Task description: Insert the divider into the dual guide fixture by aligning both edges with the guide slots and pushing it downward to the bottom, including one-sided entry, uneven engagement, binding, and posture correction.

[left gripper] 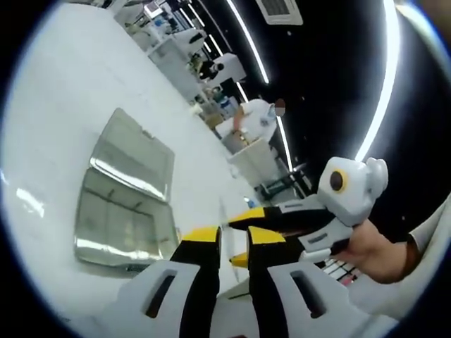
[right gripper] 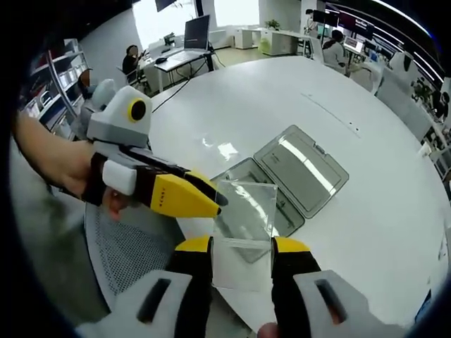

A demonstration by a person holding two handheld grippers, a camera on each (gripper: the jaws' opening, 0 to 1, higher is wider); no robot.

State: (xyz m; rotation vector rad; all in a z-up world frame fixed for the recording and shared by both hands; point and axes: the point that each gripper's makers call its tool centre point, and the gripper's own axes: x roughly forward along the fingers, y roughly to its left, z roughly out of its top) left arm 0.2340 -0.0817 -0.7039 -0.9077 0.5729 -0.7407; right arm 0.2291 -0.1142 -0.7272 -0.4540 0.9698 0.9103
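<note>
A clear square divider (right gripper: 243,218) hangs above the table's edge. My right gripper (right gripper: 243,248) holds it across its width, one yellow-tipped jaw on each side edge. My left gripper (right gripper: 217,199) comes in from the left with its jaws nearly together, pinching the divider's upper left edge. In the left gripper view my left gripper (left gripper: 234,238) shows a narrow gap, and the right gripper (left gripper: 245,239) crosses just beyond it. The clear guide fixture (right gripper: 299,169), a hinged case lying open, rests on the white table (right gripper: 268,98); it also shows as the fixture (left gripper: 127,190).
A grey mesh chair seat (right gripper: 130,246) sits below the left gripper, off the table's edge. A hand (left gripper: 370,250) grips the right gripper. Desks, monitors and people (right gripper: 130,60) stand far behind the round table.
</note>
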